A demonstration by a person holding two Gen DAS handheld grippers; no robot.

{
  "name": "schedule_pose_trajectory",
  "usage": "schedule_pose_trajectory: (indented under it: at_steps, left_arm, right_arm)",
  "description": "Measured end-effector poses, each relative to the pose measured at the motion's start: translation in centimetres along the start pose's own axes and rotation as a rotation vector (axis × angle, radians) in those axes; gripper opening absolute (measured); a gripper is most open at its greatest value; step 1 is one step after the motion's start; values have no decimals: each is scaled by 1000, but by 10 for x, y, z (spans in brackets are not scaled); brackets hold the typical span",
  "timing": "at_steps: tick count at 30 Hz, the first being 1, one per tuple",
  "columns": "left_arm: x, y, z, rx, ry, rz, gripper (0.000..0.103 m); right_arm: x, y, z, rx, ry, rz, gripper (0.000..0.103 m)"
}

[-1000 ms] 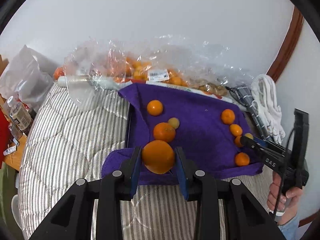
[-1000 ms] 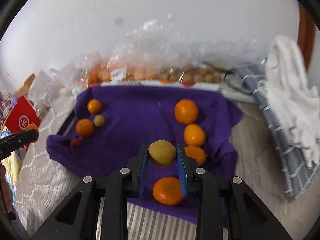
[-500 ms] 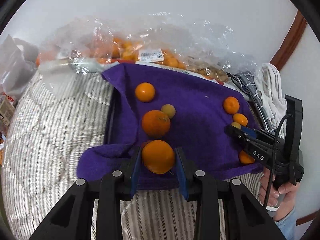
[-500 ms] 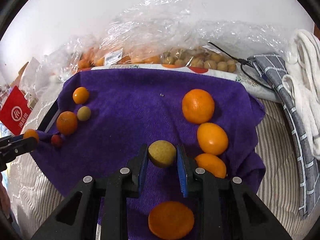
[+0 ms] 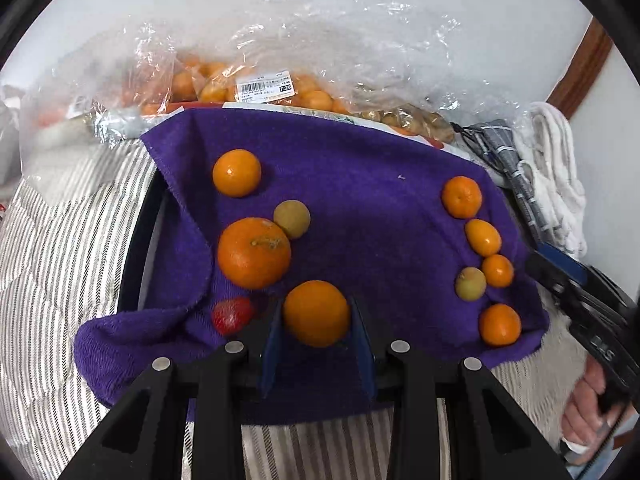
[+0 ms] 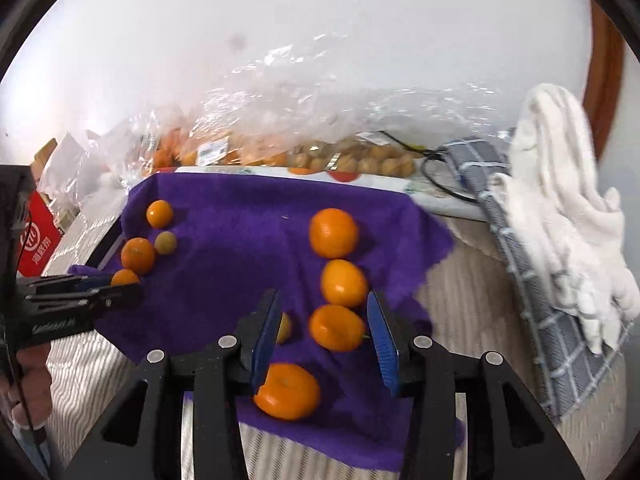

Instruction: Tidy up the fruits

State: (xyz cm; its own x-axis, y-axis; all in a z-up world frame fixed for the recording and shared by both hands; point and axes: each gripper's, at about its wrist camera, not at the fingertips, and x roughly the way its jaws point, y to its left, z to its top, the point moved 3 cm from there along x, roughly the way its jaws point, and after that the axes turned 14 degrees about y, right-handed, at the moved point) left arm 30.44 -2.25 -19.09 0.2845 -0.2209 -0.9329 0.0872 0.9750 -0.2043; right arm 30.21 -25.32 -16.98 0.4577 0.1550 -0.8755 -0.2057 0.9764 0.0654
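Our left gripper (image 5: pixel 317 322) pinches an orange (image 5: pixel 317 313) over the near edge of the purple towel (image 5: pixel 360 200), just beside a strawberry (image 5: pixel 232 314). Our right gripper (image 6: pixel 325 334) has its jaws spread and empty above the right-hand row, with the yellow fruit (image 5: pixel 470 283) lying on the towel beside that row's tangerines (image 5: pixel 483 237).

left gripper (image 5: pixel 316 328): jaws clamped on a fruit | right gripper (image 6: pixel 324 336): jaws spread, empty
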Motion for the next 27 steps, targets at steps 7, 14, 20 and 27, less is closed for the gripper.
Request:
schedule_pose_trajectory:
  at_steps: [7, 14, 20, 27]
  left_arm:
    - [10, -4, 5, -7, 10, 63, 31]
    - [16, -4, 4, -5, 26, 76, 32]
    - [6, -9, 0, -8, 32, 88, 40]
    - [-48, -19, -31, 52, -64, 74, 51]
  right_arm:
    - [4, -14, -12, 32, 23, 1, 44]
    - [11, -6, -21, 15, 49, -2, 44]
    - [8, -4, -28, 28, 73, -6, 44]
    - [-33, -6, -41, 70, 54, -35, 46]
